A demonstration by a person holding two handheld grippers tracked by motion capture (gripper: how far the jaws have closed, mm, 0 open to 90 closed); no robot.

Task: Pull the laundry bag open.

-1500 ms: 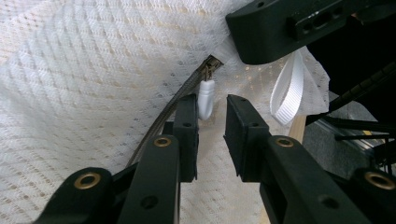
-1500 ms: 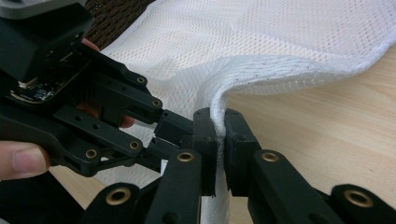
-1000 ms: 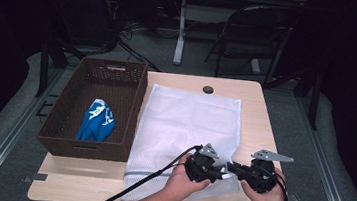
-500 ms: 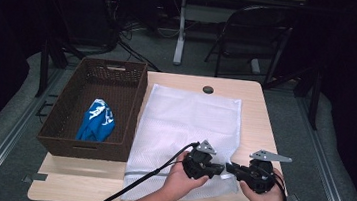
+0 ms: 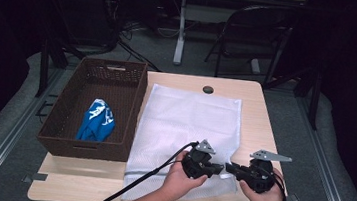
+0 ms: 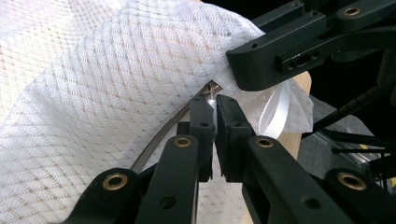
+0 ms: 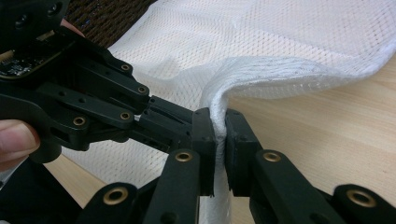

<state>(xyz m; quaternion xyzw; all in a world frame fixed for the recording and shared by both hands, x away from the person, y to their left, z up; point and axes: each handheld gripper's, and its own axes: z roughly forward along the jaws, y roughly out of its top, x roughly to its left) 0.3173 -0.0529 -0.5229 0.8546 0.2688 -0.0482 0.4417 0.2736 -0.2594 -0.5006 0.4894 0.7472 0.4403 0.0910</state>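
Here both grippers meet at the near right corner of the white mesh bag, which lies spread flat over the middle of the light wooden table, its far edge close to a small dark round fitting. The left gripper has just been closing, and in the left gripper view its jaws are pinched onto a small metal zipper pull at the end of the bag's zipper line, with a loop of white ribbon hanging just beside it. The right gripper has its jaws clamped on a bunched fold of mesh at the bag's edge, lifted a little off the tabletop; those jaws have just eased slightly wider, yet the fabric sits squeezed between them. The two grippers point at each other, tips nearly touching. To the left stands a brown wicker basket with a blue cloth inside.
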